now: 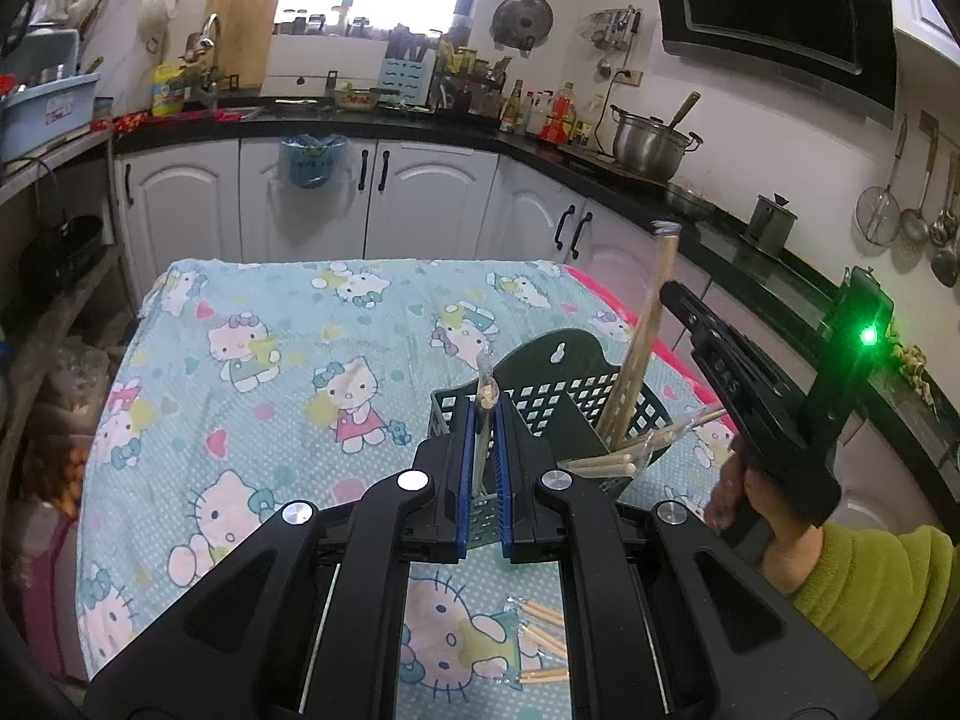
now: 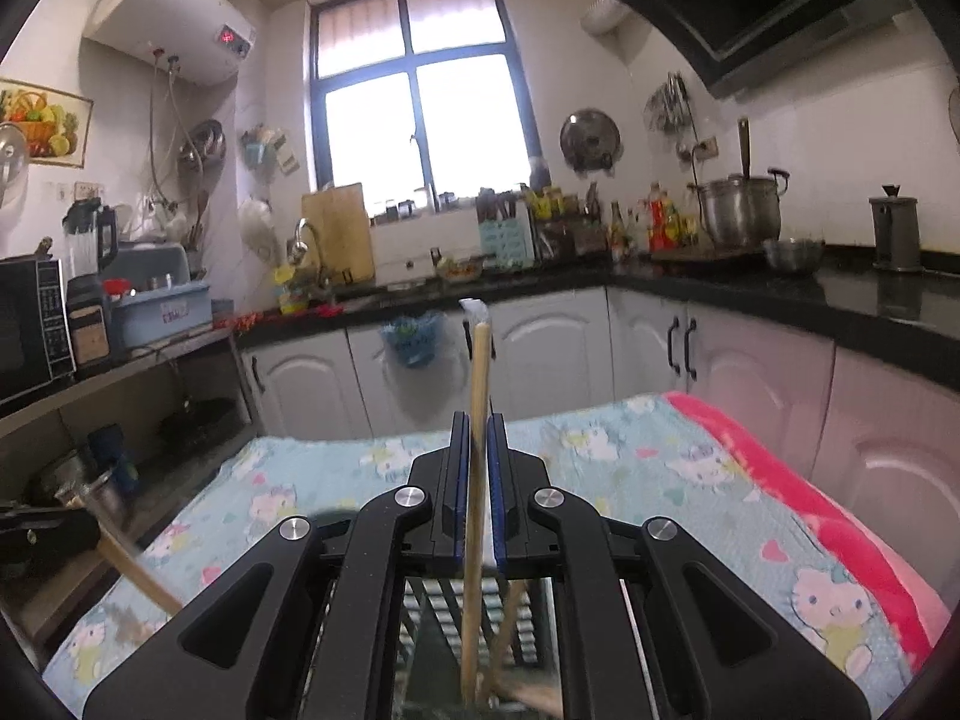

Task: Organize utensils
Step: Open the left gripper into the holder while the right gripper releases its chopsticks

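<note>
A dark green slotted utensil basket (image 1: 555,387) stands on the Hello Kitty cloth at the table's right side. My left gripper (image 1: 485,411) is shut on a plastic-wrapped pair of chopsticks (image 1: 483,396), held upright over the basket's left compartment. My right gripper (image 2: 478,426) is shut on another wrapped pair of wooden chopsticks (image 2: 477,420), whose lower end reaches down into the basket (image 2: 468,612); in the left wrist view that pair (image 1: 645,348) stands in the right compartment. More wrapped chopsticks (image 1: 600,463) lie across the basket's front rim. Several short wooden pieces in plastic (image 1: 540,639) lie on the cloth below my left gripper.
The table carries a light blue Hello Kitty cloth (image 1: 270,372) over a pink blanket (image 2: 840,516). White cabinets and a black counter run behind and to the right, with a steel pot (image 1: 651,138). A shelf with a microwave (image 2: 30,324) stands at the left.
</note>
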Demonstrator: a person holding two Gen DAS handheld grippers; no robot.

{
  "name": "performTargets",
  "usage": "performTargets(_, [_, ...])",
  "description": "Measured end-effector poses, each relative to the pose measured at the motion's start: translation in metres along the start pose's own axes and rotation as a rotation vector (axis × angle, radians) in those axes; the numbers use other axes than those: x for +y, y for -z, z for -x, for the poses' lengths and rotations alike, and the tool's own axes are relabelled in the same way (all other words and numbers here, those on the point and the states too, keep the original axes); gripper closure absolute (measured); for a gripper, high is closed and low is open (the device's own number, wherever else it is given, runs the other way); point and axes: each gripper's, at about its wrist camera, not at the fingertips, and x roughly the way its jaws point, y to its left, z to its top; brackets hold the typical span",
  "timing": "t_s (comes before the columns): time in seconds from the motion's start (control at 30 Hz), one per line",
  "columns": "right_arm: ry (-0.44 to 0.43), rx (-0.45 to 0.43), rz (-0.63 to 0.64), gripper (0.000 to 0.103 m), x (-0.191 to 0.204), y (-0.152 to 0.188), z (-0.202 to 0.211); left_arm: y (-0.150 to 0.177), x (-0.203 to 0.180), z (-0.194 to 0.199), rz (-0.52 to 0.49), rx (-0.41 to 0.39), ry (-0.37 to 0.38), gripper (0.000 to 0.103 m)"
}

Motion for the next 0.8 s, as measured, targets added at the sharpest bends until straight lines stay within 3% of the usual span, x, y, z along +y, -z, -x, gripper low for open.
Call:
performTargets(0.3, [-0.07,0.097,-0.002,0.096,-0.005,0.005,0.018,0.002,0.001,0.002,0.015,-0.005,0.002,0.1])
performTargets(0.53, [-0.081,0.14,0.009,0.096,-0.01,0.007,0.03,0.004,-0.001,0.007,0.025,-0.007,0.0,0.07])
performTargets(0.6, [-0.089,0.156,0.007,0.084,-0.012,0.006,0.033,0.005,-0.003,0.008,0.021,-0.008,-0.003,0.066])
performTargets(0.63, [-0.091,0.162,0.001,0.07,-0.014,0.005,0.034,0.005,-0.003,0.009,0.02,-0.008,-0.005,0.062])
performTargets(0.67, [-0.097,0.169,-0.012,0.064,-0.016,0.004,0.038,0.006,-0.003,0.01,0.02,-0.008,-0.009,0.056])
performTargets(0.8, [-0.105,0.187,-0.024,0.063,-0.02,0.003,0.049,0.008,-0.002,0.018,0.028,-0.017,-0.027,0.044])
